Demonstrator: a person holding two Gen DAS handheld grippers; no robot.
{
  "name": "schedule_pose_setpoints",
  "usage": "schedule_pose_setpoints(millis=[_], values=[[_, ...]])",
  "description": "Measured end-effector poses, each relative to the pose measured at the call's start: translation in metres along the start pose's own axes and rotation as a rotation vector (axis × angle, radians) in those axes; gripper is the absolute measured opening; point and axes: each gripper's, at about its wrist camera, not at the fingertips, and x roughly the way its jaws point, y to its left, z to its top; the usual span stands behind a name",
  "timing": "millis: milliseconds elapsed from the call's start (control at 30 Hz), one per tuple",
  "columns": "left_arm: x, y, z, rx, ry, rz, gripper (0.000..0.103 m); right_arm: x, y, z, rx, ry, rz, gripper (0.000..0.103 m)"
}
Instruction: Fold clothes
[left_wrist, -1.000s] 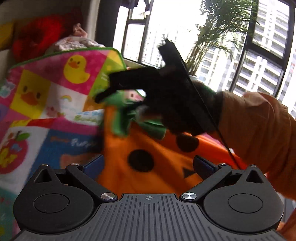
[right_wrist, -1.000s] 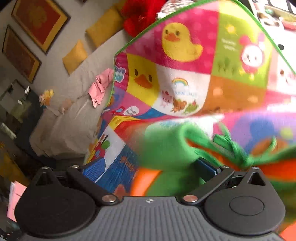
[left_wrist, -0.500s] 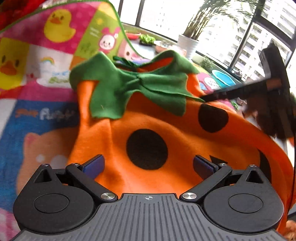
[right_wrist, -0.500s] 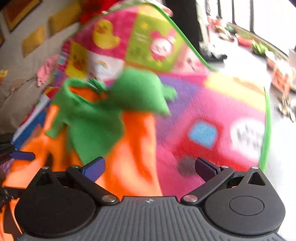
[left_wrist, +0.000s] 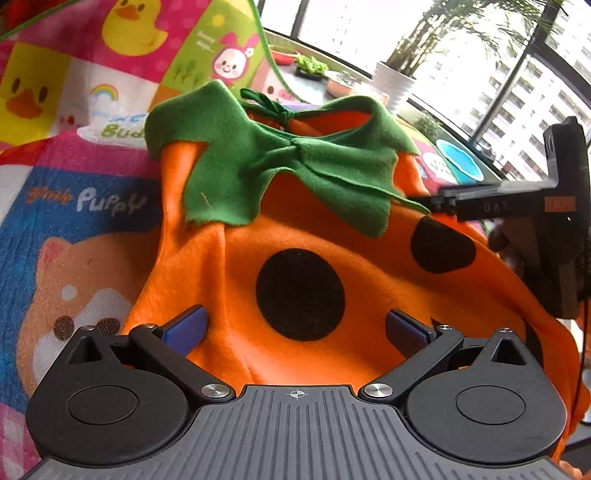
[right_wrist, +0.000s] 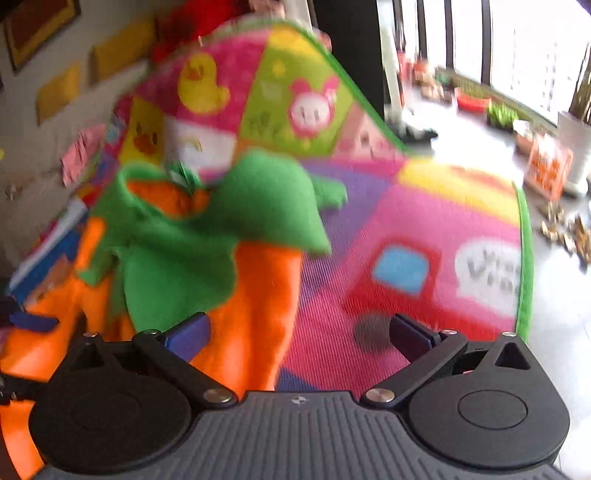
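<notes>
With both jaws spread wide, hovering low over the orange pumpkin costume (left_wrist: 369, 314). Lying collar-away from the left gripper (left_wrist: 295, 325); sitting left of the right gripper (right_wrist: 299, 332), itself gaping, empty.

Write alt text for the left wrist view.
An orange pumpkin costume with black spots and a green leaf collar lies on a colourful cartoon play mat. The open left gripper hovers over it; the right gripper reaches in from the right.
</notes>
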Motion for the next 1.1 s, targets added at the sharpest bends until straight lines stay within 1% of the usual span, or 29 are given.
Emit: schedule_pose_setpoints(millis=[67, 100, 133, 200, 267, 333, 367, 400, 433, 500, 533, 567, 600, 633, 667, 700, 733, 767, 800, 833, 900, 967, 1067, 1100], values=[[-0.007, 0.005, 0.002, -0.044, -0.013, -0.017, 0.103, -0.005, 0.001, 0.010, 0.000, -0.067, -0.002, 0.102], [-0.012, 0.008, 0.003, -0.061, -0.036, -0.035, 0.103, -0.006, 0.001, 0.017, 0.004, -0.084, 0.009, 0.098], [-0.018, 0.011, 0.006, -0.075, -0.063, -0.049, 0.103, -0.004, 0.001, 0.024, 0.008, -0.092, 0.025, 0.090], [-0.029, 0.015, 0.016, -0.078, -0.130, -0.040, 0.103, 0.005, 0.004, 0.040, 0.012, -0.081, 0.037, 0.084], [-0.036, 0.020, 0.033, -0.087, -0.191, -0.021, 0.103, 0.020, 0.009, 0.055, 0.008, -0.064, 0.023, 0.082], [-0.037, 0.029, 0.050, -0.116, -0.236, -0.012, 0.103, 0.037, 0.016, 0.065, -0.017, -0.043, -0.006, 0.065], [-0.034, 0.034, 0.058, -0.136, -0.250, -0.007, 0.103, 0.044, 0.020, 0.068, -0.045, -0.036, -0.031, 0.059], [-0.032, 0.038, 0.063, -0.153, -0.260, 0.001, 0.103, 0.049, 0.024, 0.071, -0.087, -0.044, -0.068, 0.048], [-0.029, 0.041, 0.067, -0.167, -0.268, 0.011, 0.103, 0.051, 0.029, 0.073, -0.138, -0.060, -0.112, 0.040], [-0.028, 0.043, 0.067, -0.167, -0.271, 0.031, 0.103, 0.048, 0.029, 0.078, -0.190, -0.095, -0.166, 0.033], [-0.027, 0.043, 0.066, -0.160, -0.269, 0.037, 0.103, 0.046, 0.028, 0.080, -0.209, -0.112, -0.189, 0.022], [-0.026, 0.042, 0.064, -0.149, -0.263, 0.042, 0.103, 0.044, 0.027, 0.083, -0.223, -0.127, -0.214, 0.017], [-0.023, 0.042, 0.063, -0.139, -0.254, 0.049, 0.103, 0.042, 0.026, 0.087, -0.232, -0.140, -0.241, 0.015], [-0.020, 0.042, 0.063, -0.134, -0.245, 0.056, 0.103, 0.041, 0.025, 0.090, -0.242, -0.154, -0.268, 0.015], [-0.016, 0.043, 0.064, -0.137, -0.239, 0.060, 0.103, 0.039, 0.022, 0.095, -0.229, -0.160, -0.254, 0.015], [-0.012, 0.044, 0.065, -0.142, -0.233, 0.058, 0.103, 0.036, 0.018, 0.100, -0.202, -0.162, -0.216, 0.015], [-0.008, 0.045, 0.066, -0.145, -0.229, 0.057, 0.103, 0.032, 0.014, 0.104, -0.167, -0.159, -0.163, 0.018], [-0.006, 0.045, 0.067, -0.148, -0.229, 0.058, 0.103, 0.029, 0.014, 0.107, -0.147, -0.154, -0.121, 0.023], [-0.004, 0.046, 0.068, -0.152, -0.232, 0.060, 0.103, 0.027, 0.015, 0.109, -0.139, -0.149, -0.091, 0.039], [-0.004, 0.046, 0.070, -0.157, -0.236, 0.061, 0.103, 0.027, 0.020, 0.108, -0.156, -0.144, -0.078, 0.049], [-0.006, 0.048, 0.071, -0.167, -0.248, 0.059, 0.103, 0.032, 0.032, 0.104, -0.223, -0.125, -0.078, 0.052], [-0.008, 0.048, 0.071, -0.168, -0.254, 0.066, 0.103, 0.048, 0.041, 0.099, -0.264, -0.075, -0.097, 0.052], [-0.019, 0.042, 0.069, -0.163, -0.274, 0.074, 0.103, 0.084, 0.039, 0.089, -0.250, 0.016, -0.130, 0.053], [-0.024, 0.040, 0.069, -0.160, -0.283, 0.076, 0.103, 0.088, 0.036, 0.086, -0.232, 0.027, -0.121, 0.052]])
